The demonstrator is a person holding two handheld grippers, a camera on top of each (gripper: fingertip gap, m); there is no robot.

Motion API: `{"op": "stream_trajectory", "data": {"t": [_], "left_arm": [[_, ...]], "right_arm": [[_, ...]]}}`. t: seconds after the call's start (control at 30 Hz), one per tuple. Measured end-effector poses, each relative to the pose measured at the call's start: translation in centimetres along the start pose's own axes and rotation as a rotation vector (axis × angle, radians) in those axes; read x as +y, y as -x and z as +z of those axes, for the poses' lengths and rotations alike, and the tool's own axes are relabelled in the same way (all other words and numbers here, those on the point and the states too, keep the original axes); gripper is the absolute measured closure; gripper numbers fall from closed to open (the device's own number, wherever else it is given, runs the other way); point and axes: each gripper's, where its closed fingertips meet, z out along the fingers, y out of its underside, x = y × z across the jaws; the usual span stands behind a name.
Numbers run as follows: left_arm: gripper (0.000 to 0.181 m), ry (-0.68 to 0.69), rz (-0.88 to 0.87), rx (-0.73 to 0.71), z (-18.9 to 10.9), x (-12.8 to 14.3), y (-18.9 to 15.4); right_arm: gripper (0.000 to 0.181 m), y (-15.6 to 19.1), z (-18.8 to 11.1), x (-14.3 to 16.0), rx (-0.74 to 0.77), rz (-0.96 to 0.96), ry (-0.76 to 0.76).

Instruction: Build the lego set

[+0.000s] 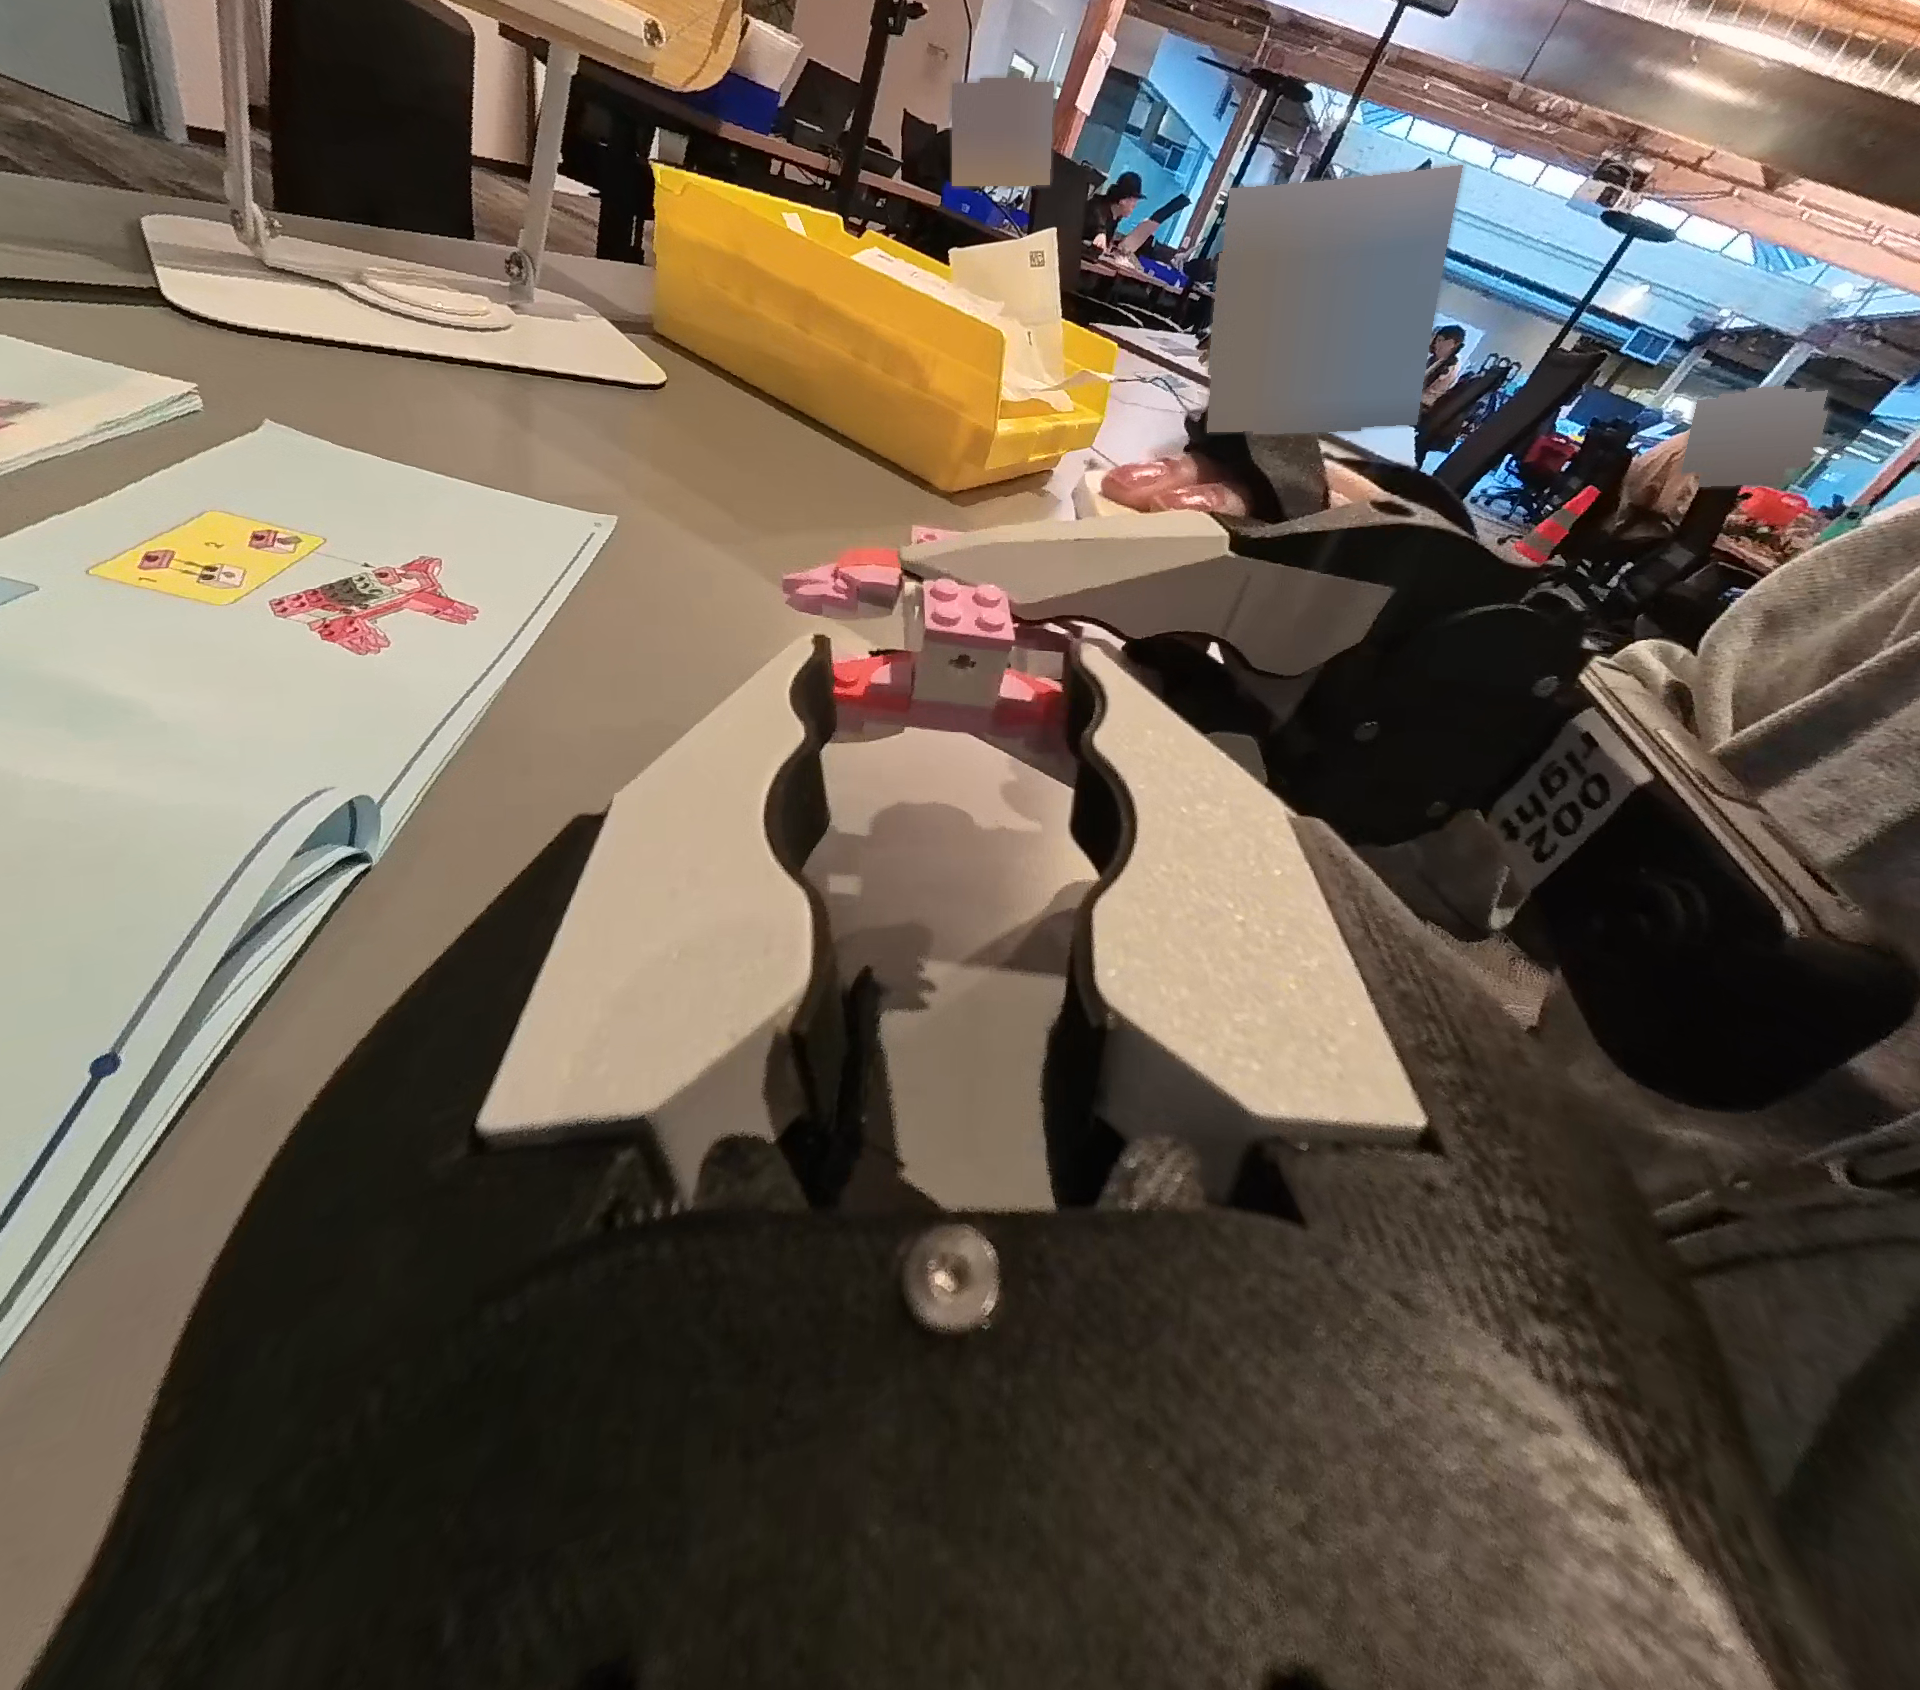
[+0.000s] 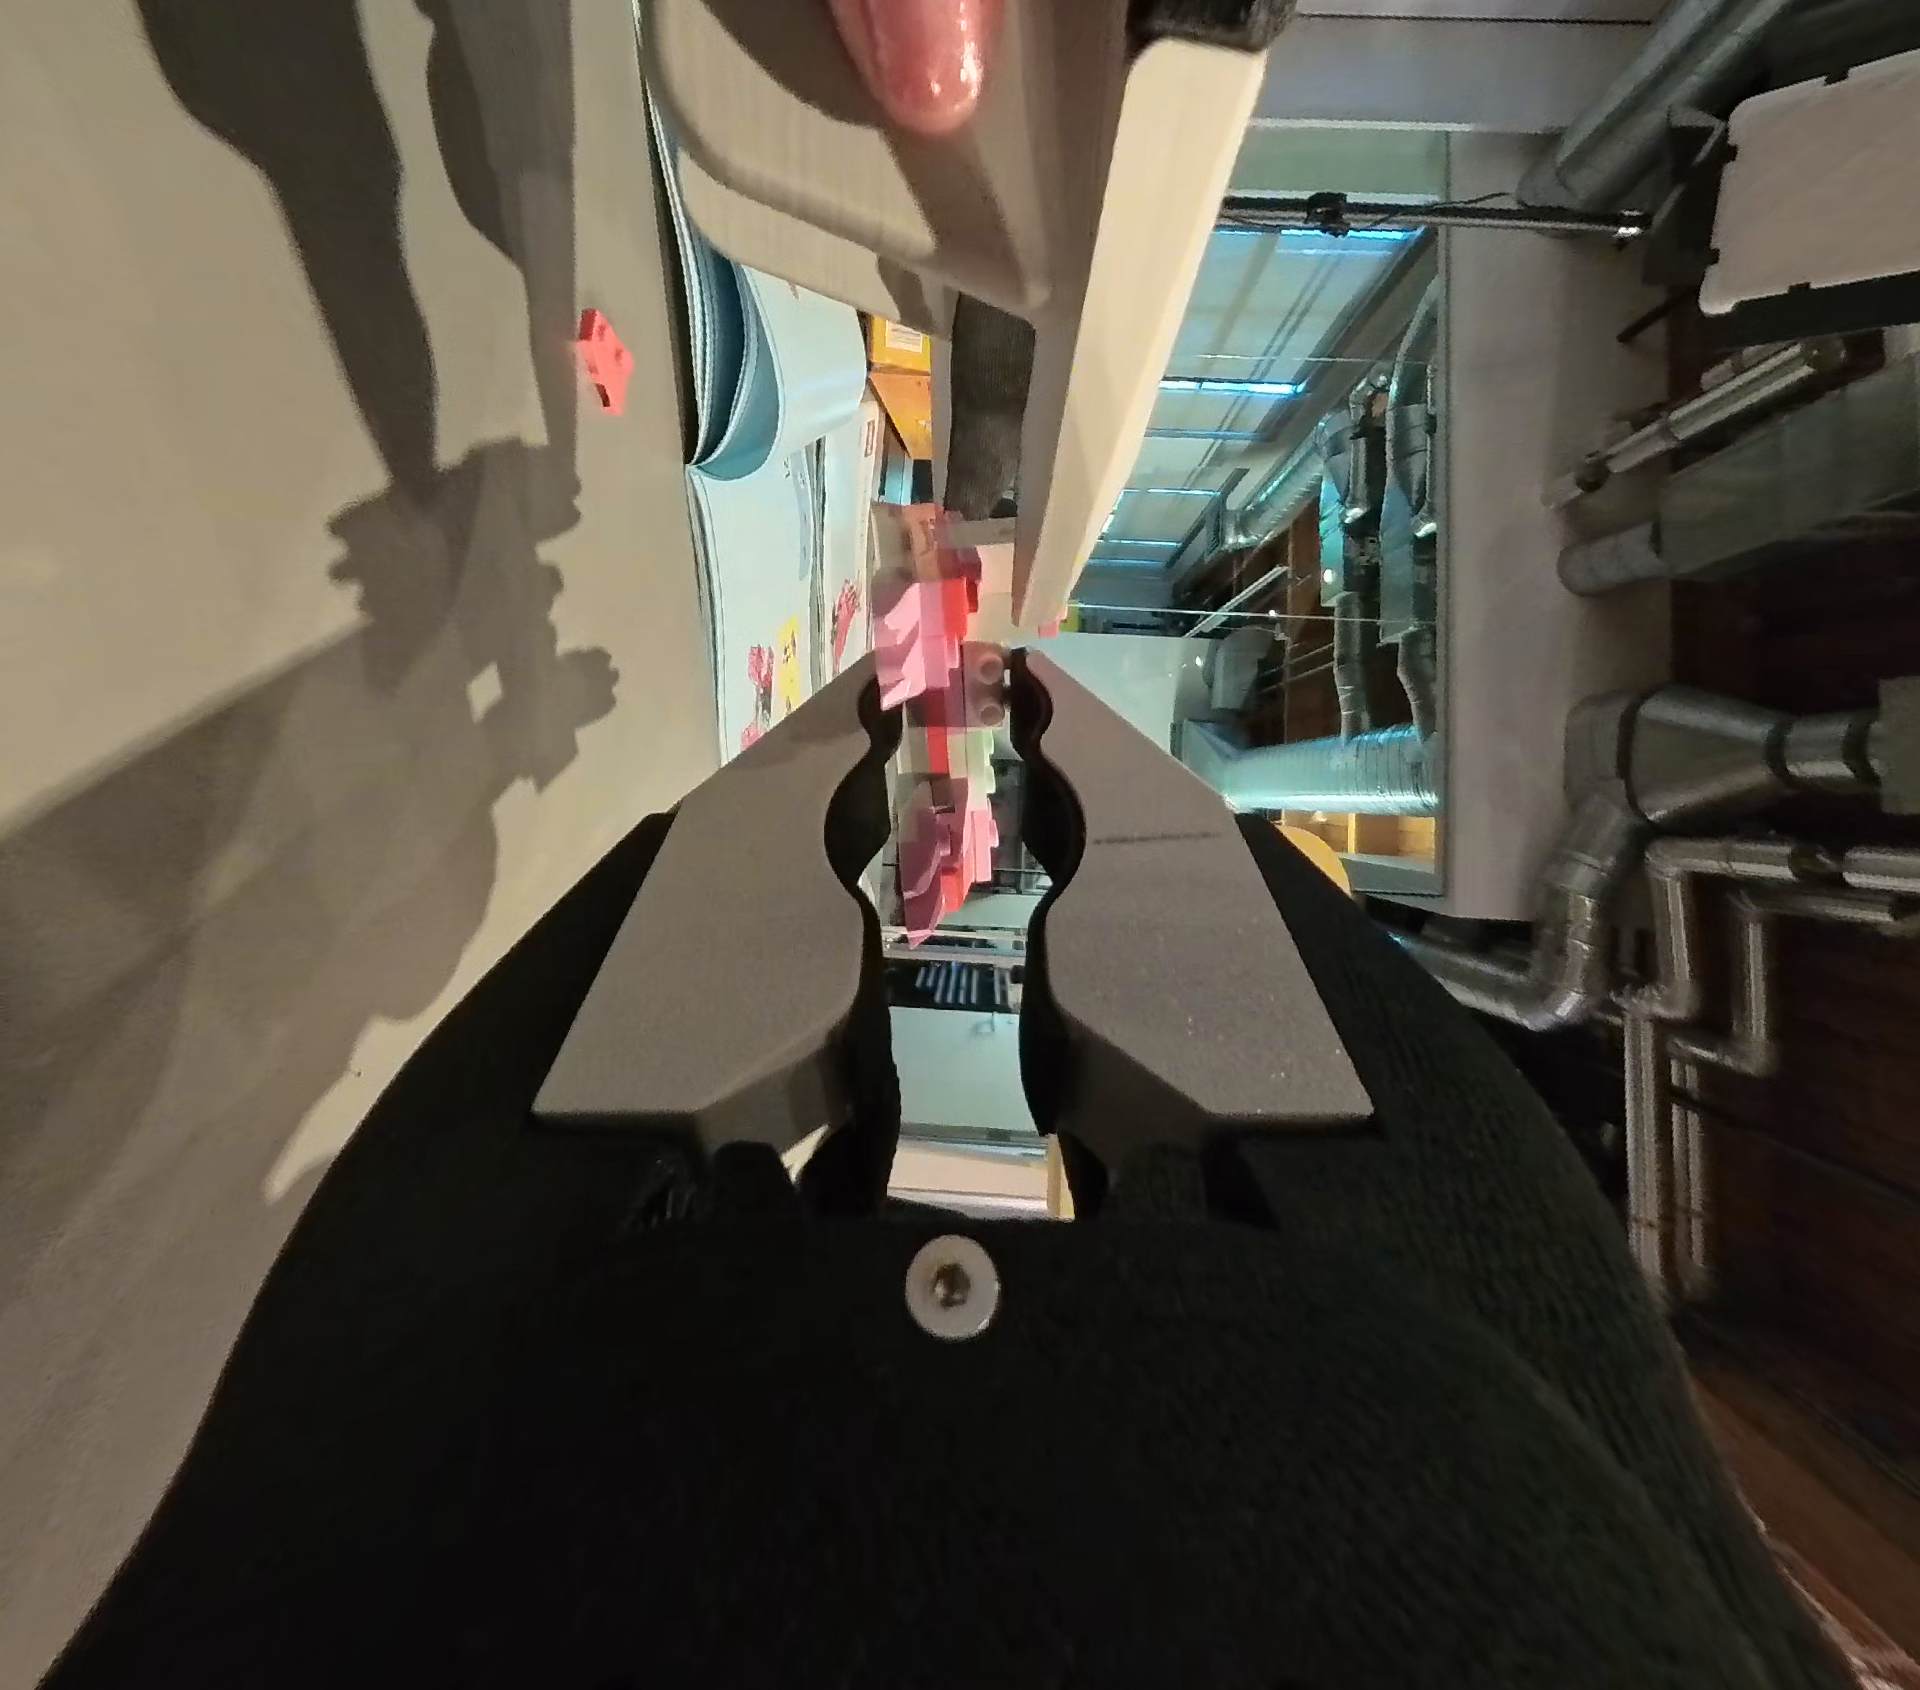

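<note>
Gripping the pink, red and white brick-built lego model (image 1: 951,674) by its two ends, the left gripper (image 1: 945,684) is holding it above the grey table (image 1: 675,477), long axis crosswise. Reaching in from the right, the right gripper (image 2: 951,684) is pinching the model's studded top, so both claws are meeting at it.

Lego model (image 1: 951,674) partly hidden behind left tongs (image 1: 945,664); booklet (image 1: 239,705) cut by left edge.

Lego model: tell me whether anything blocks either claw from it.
Nothing visible does. The left claw already has the pink and red lego model between its fingertips, and the right claw closes on it from the other side. The yellow bin and instruction booklet lie clear.
</note>
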Motion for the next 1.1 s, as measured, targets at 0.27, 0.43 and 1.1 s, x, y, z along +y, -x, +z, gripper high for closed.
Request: {"op": "stream_trajectory", "data": {"t": [0.27,0.43,1.1], "left_arm": [[0.139,0.000,-0.021,0.023,0.1,0.0,-0.1],[0.134,-0.016,0.014,-0.004,0.0,-0.2,-0.1],[0.126,-0.023,0.098,-0.061,0.0,-0.3,0.0]], "right_arm": [[0.163,0.1,-0.1,0.5,0.011,-0.012,0.028],[0.163,0.1,0.0,1.1,0.013,-0.019,0.045],[0.163,-0.4,-0.4,1.7,0.051,-0.012,0.073]]}}
